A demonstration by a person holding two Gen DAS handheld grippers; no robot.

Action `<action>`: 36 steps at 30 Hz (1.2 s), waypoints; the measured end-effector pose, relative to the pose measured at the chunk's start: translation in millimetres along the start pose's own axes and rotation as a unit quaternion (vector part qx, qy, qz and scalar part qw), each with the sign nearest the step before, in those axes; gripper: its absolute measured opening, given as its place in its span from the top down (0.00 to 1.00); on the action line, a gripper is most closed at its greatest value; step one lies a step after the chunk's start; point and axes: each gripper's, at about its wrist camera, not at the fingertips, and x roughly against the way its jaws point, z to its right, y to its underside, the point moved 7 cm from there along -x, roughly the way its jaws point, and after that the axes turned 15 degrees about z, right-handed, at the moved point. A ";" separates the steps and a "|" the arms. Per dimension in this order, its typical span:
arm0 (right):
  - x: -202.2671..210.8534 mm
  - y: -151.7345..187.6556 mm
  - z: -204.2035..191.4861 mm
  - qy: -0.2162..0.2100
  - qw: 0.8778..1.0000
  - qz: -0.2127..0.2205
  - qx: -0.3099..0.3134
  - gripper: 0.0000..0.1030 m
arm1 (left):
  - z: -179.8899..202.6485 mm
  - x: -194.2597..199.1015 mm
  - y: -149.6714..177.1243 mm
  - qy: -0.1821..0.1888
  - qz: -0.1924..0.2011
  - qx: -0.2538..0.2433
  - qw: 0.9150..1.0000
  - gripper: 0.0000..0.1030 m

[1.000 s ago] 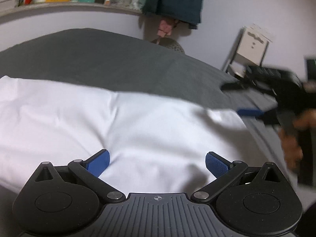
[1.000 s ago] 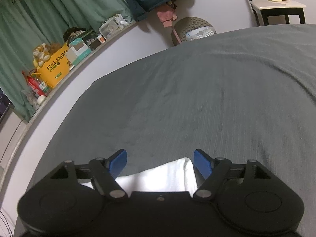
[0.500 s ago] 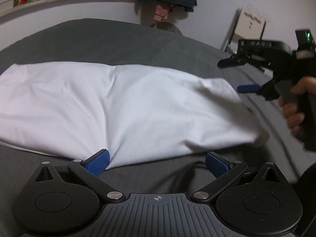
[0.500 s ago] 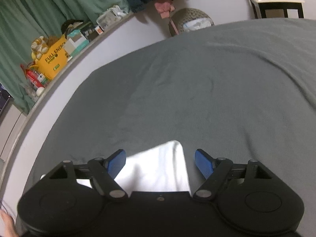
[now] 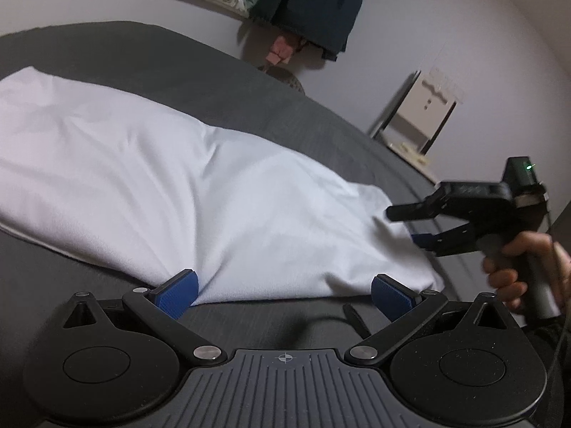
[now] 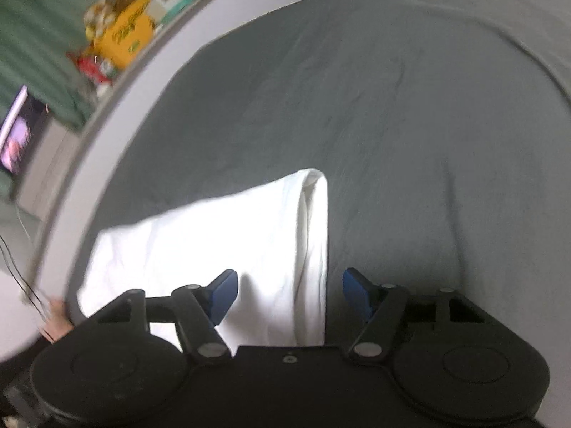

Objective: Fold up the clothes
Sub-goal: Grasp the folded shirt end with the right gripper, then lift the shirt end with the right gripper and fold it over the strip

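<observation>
White garment lies on the grey bed, its near hem between both open tools, left tool and right tool, the right's jaws just narrowing.

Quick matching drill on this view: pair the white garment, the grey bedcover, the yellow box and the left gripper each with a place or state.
Things:
1. white garment
2. grey bedcover
3. yellow box
4. left gripper

Descriptions:
A. on the ledge by the green curtain
B. open, at the cloth's near edge
C. spread under everything
D. lying folded on the bed

Pairs: 1-D, 2-C, 3-A, 4-B
</observation>
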 end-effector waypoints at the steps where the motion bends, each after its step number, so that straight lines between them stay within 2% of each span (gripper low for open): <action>1: -5.0 1.3 -3.0 -0.006 1.000 -0.006 0.004 0.39 | -0.4 -0.2 0.1 0.002 0.002 0.004 1.000 0.00; 5: -11.0 3.1 -7.1 0.000 1.000 0.004 0.016 0.43 | 1.1 -0.9 1.0 0.009 0.008 0.011 1.000 0.00; 7: -9.7 5.5 -9.1 -0.001 1.000 0.009 0.027 0.53 | -1.5 2.1 1.3 0.011 0.012 0.017 1.000 0.00; 9: -10.7 8.6 -5.5 -0.013 1.000 -0.001 -0.003 0.77 | -2.1 1.6 1.3 0.012 0.017 0.024 0.999 0.00; 14: -11.2 11.6 -0.4 -0.020 0.998 0.002 -0.058 0.86 | -1.5 -0.2 1.2 0.012 0.019 0.025 0.999 0.00; 17: -4.8 7.5 -8.5 -0.009 0.998 0.015 -0.053 0.89 | -4.0 2.4 -1.5 0.020 0.025 0.053 0.998 0.00; 18: 1.3 5.6 -9.0 -0.007 0.998 0.025 -0.055 0.89 | -6.7 6.2 -2.7 0.032 0.032 0.081 0.996 0.00; 21: 13.7 -5.1 -31.1 -0.019 0.995 0.051 -0.081 0.89 | -15.5 22.3 -6.6 0.067 0.076 0.165 0.981 0.00; 23: 19.2 -12.7 -52.4 -0.024 0.995 0.049 -0.078 0.89 | -15.9 28.7 -9.8 0.072 0.090 0.170 0.979 0.00; 25: 24.8 -19.6 -79.4 -0.022 0.997 0.044 -0.057 0.89 | -10.8 30.9 -15.4 0.075 0.094 0.145 0.982 0.00; 28: 32.6 -28.8 -119.6 -0.019 0.999 0.032 -0.034 0.89 | -8.8 36.7 -25.8 0.068 0.119 0.135 0.981 0.00; 32: 28.5 -37.2 -181.5 -0.014 1.000 0.016 0.009 0.89 | -18.9 43.2 -35.9 0.057 0.142 0.153 0.976 0.00; 36: 9.7 -39.0 -242.7 -0.013 0.999 -0.002 0.051 0.89 | -23.7 55.7 -45.3 0.046 0.170 0.124 0.977 0.00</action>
